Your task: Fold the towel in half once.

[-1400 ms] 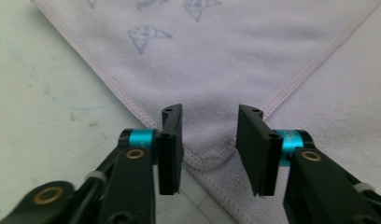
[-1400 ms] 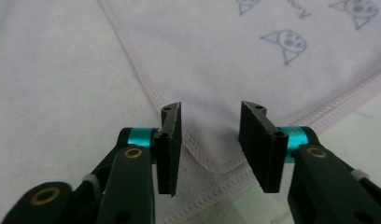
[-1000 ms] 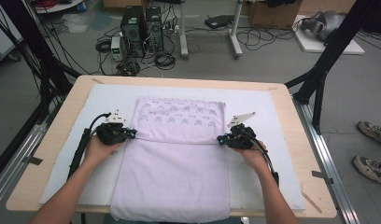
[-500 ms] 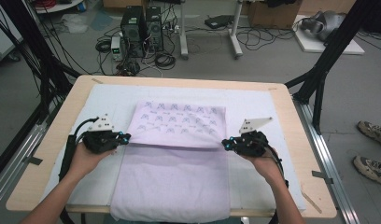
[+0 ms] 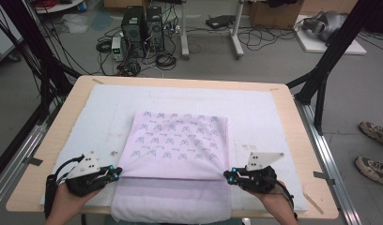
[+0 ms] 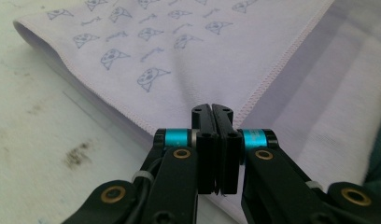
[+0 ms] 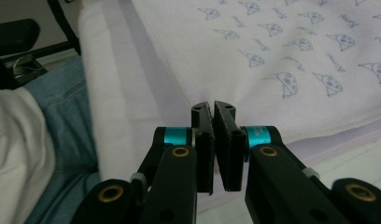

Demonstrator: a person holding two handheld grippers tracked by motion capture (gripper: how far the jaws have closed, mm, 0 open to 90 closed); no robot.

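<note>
A lilac towel (image 5: 180,140) lies on the white pad, its far part folded toward me so the printed underside faces up. My left gripper (image 5: 118,172) is shut on the fold's left corner; in the left gripper view the jaws (image 6: 212,109) pinch the stitched edge of the towel (image 6: 156,46). At the fold's right corner my right gripper (image 5: 229,176) is shut too. Its jaws (image 7: 213,106) clamp the hem of the printed layer (image 7: 272,46). Plain towel shows beneath, hanging a little over the near table edge.
The white pad (image 5: 274,112) covers most of the wooden table (image 5: 293,108). Black frame legs stand at both sides. Computers (image 5: 142,28) and cables are on the floor beyond, shoes (image 5: 375,133) at the right. The person's jeans (image 7: 62,116) show in the right gripper view.
Both grippers have come toward the near table edge, drawing the printed flap with them, so it now covers more of the plain towel.
</note>
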